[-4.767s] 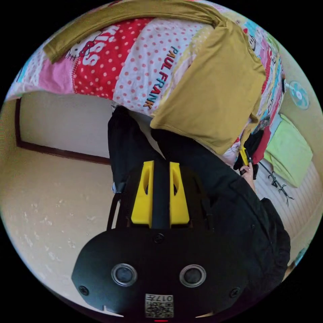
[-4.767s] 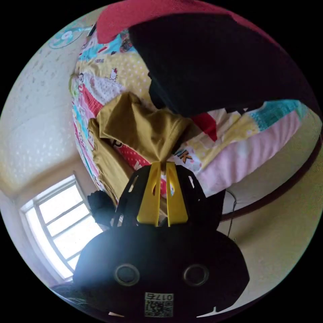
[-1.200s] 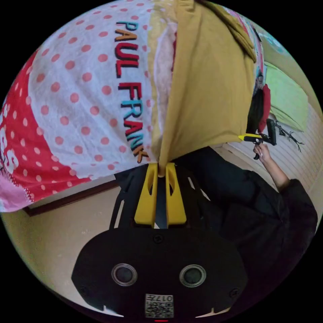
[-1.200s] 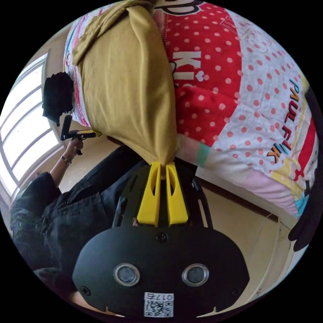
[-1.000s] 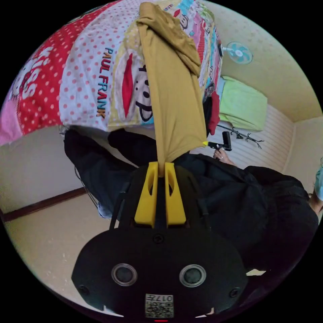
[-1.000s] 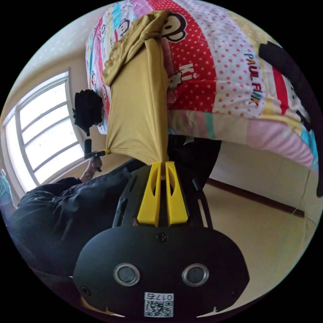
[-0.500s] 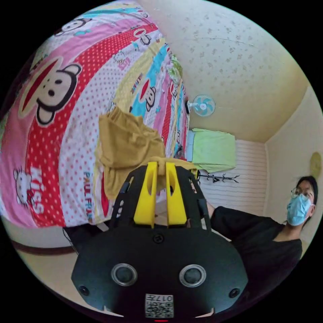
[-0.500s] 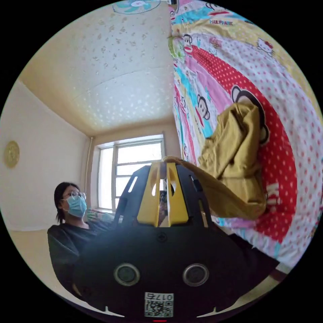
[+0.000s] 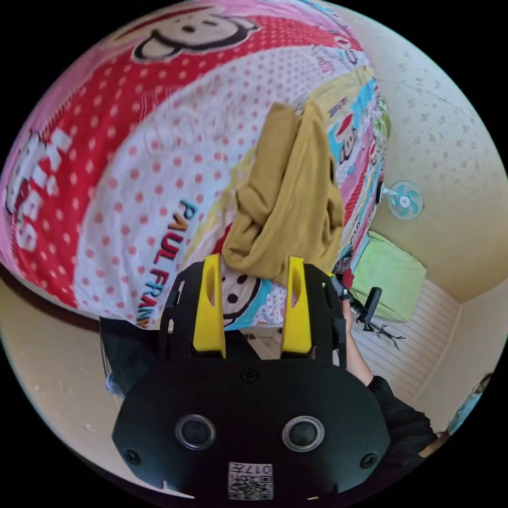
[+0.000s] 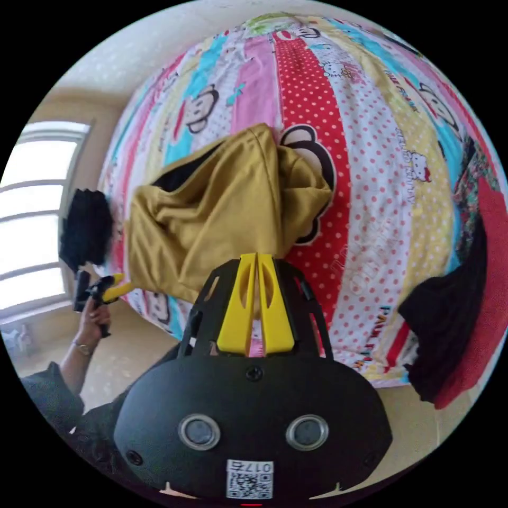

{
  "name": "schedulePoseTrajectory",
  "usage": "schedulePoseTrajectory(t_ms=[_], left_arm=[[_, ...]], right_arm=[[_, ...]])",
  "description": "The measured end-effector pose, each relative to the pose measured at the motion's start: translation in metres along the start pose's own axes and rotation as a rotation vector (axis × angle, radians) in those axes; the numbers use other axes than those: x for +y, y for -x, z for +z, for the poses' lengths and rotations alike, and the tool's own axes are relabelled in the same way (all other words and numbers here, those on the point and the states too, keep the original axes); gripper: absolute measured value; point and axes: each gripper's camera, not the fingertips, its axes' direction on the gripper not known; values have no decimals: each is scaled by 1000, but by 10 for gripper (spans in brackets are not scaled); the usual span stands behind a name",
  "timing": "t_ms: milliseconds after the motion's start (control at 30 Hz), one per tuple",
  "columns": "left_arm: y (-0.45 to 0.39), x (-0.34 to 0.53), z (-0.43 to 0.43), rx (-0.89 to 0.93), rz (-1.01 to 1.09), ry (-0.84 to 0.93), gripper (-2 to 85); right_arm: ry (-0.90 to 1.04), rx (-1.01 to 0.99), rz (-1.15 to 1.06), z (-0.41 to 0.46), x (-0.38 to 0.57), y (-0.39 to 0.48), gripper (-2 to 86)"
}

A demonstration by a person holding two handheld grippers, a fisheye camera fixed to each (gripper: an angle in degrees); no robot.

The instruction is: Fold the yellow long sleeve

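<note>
Bedspread [image 10: 370, 159]: one yellow long sleeve [image 10: 222, 211]

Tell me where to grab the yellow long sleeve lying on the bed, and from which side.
Probably grip the yellow long sleeve at its near hem edge, coming in from the bed's foot side where the left gripper hangs open; that edge lies nearest and looks flatter than the bunched far end.

Soft daylight fills both views, coming from the window [image 10: 32, 211], whose panes are blown out to near white in the right gripper view. Shadows are faint, and the bedspread [image 9: 121, 159] colours read bright and sharp (no motion blur). Fisheye distortion bulges everything, curving straight lines near the black circular border.
</note>
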Motion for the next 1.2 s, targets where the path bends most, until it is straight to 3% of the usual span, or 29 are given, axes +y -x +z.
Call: schedulePoseTrajectory(t_ms=[100, 167, 267, 333, 400, 567, 733, 800, 933, 1200], left_arm=[[-4, 3, 7, 36, 28, -4, 46], [-8, 7, -9, 68, 76, -39, 43], [12, 22, -31, 121, -4, -106, 45], [24, 33, -37, 113, -68, -164, 74], [30, 37, -32, 175, -90, -178, 160], [26, 26, 16, 256, -153, -117, 167], [21, 21, 18, 392, -312, -256, 48], [-7, 11, 2, 438, -213, -224, 43], [-79, 2, -43, 394, 34, -246, 42], [-159, 39, -114, 425, 343, -344, 44]], right_arm=[[113, 353, 45, 20, 4, -19, 13], [101, 313, 55, 15, 11, -36, 15], [2, -135, 67, -6, 26, -65, 31], [-101, -559, 207, -8, 44, -96, 76], [-112, -749, 358, 6, 60, -111, 120], [-90, -1019, 640, 56, 95, -116, 160], [-209, -1162, 850, 66, 73, -124, 108], [-267, -1220, 817, 47, 55, -124, 87], [-388, -1322, 533, -34, -4, -111, 72], [-489, -1305, 105, -162, -32, -97, 67]])
